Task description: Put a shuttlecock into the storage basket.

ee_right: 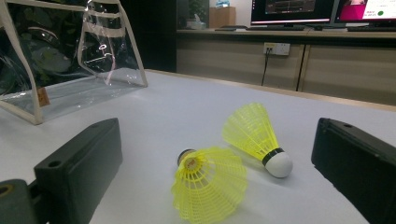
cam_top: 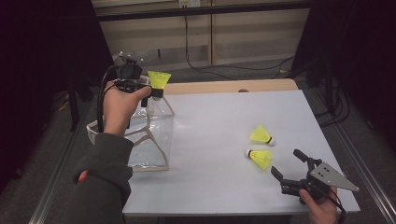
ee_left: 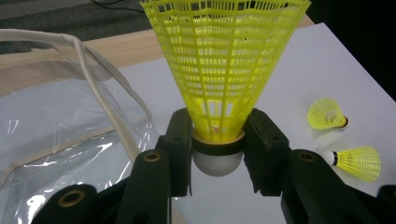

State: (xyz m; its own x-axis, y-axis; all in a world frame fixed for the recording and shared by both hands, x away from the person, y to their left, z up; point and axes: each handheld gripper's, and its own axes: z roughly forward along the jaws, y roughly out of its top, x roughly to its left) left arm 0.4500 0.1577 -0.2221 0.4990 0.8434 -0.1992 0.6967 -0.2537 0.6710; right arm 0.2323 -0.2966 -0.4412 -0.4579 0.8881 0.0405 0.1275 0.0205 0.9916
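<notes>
My left gripper (cam_top: 153, 92) (ee_left: 217, 140) is shut on the cork base of a yellow plastic shuttlecock (cam_top: 159, 80) (ee_left: 219, 65), skirt pointing up, raised above the clear bag (cam_top: 149, 135) (ee_left: 56, 154) with beige trim at the table's left. Two more yellow shuttlecocks lie on their sides on the white table: one (cam_top: 261, 135) (ee_right: 256, 133) farther off, one (cam_top: 260, 157) (ee_right: 210, 184) nearer. My right gripper (cam_top: 288, 164) (ee_right: 217, 163) rests low at the front right, open, its jaws wide on either side of these two without touching them.
The white tabletop (cam_top: 219, 130) ends in a wooden strip (cam_top: 224, 87) at the far edge. Cables (cam_top: 224, 65) run over the floor behind. Metal rails (cam_top: 56, 182) flank the table. Monitors (ee_right: 299, 9) stand on a counter in the right gripper view.
</notes>
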